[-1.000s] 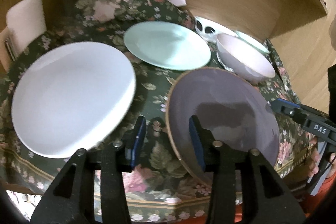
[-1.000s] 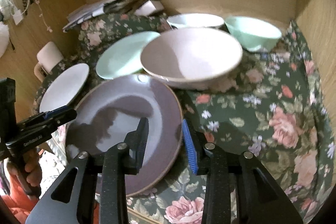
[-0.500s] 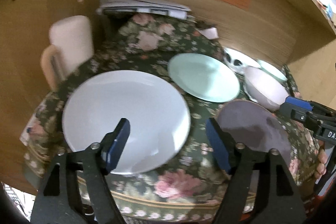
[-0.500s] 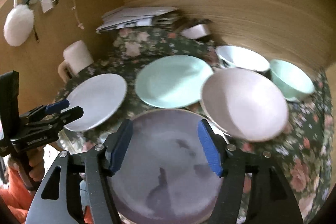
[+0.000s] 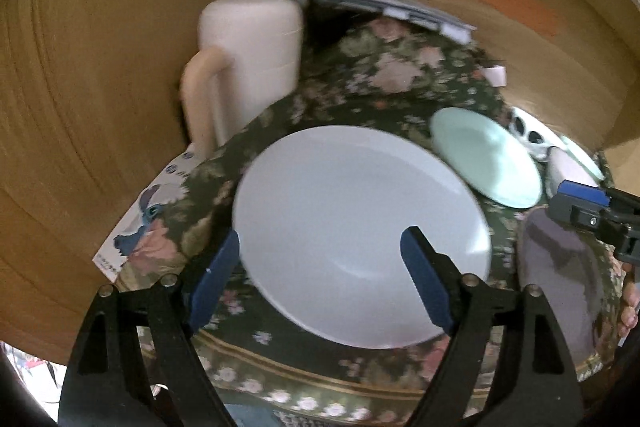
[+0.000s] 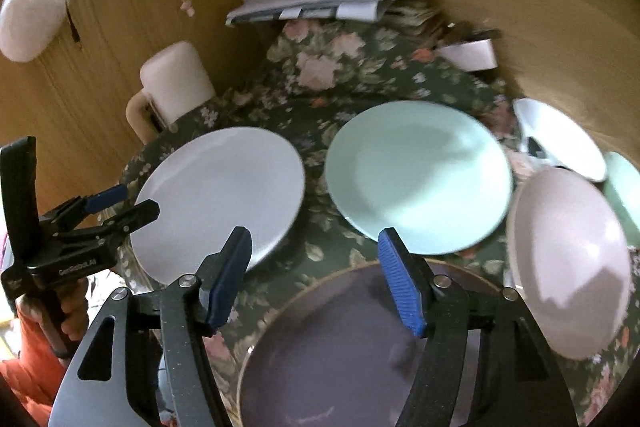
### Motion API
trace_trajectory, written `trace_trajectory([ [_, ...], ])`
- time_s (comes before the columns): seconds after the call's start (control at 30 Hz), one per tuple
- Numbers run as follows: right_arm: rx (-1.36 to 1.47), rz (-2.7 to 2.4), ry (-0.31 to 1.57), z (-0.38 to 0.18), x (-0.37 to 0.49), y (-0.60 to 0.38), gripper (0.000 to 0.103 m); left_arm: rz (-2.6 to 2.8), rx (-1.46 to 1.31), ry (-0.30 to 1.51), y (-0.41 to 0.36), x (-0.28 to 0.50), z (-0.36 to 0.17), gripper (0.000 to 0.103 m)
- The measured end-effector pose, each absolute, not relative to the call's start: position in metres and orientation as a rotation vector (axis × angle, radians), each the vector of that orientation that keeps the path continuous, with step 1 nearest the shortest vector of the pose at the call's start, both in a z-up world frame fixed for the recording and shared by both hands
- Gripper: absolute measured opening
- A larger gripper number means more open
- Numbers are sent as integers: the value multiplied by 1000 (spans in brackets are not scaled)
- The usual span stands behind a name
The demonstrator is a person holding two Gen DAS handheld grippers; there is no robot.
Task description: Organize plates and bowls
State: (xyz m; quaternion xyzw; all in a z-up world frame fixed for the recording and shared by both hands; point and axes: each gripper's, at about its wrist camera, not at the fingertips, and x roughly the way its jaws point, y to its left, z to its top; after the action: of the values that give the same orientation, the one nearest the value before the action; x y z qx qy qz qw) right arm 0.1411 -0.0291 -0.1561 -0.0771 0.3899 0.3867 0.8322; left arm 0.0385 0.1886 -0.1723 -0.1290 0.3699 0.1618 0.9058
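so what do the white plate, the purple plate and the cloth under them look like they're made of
White plate: likely glazed ceramic, though melamine is possible; smooth, even, softly shiny surface.
Purple plate: likely glazed stoneware; glossy, mirrors the tool above it, with a thin tan rim that looks unglazed.
Cloth: woven printed fabric, matte, dark green with pink flowers, draping in folds.

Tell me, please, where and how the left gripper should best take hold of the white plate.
Probably by its near rim. The white plate lies flat on the floral cloth, so only its thin edge offers a hold. The left gripper is open and faces that edge; come in low from the near side, one finger over the rim and one beneath.
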Motion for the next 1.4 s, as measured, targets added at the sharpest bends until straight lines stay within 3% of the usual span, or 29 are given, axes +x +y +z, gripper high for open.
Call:
trace_trajectory([
  [0.33, -217, 880, 941, -179, 159, 13, 62, 345, -289, 793, 214, 39, -193, 82],
  [0.4, -227, 886, 955, -182, 163, 19, 62, 340, -277, 788, 214, 40, -194, 78],
  [0.67, -244, 905, 1013, -191, 180, 40, 35, 311, -317, 816, 227, 45, -200, 49],
  [0.87, -242, 906, 1037, -198, 187, 48, 28, 269, -352, 812, 230, 48, -202, 34],
  [1.4, -218, 887, 1001, -193, 183, 37, 28, 262, -342, 801, 225, 48, -196, 34],
])
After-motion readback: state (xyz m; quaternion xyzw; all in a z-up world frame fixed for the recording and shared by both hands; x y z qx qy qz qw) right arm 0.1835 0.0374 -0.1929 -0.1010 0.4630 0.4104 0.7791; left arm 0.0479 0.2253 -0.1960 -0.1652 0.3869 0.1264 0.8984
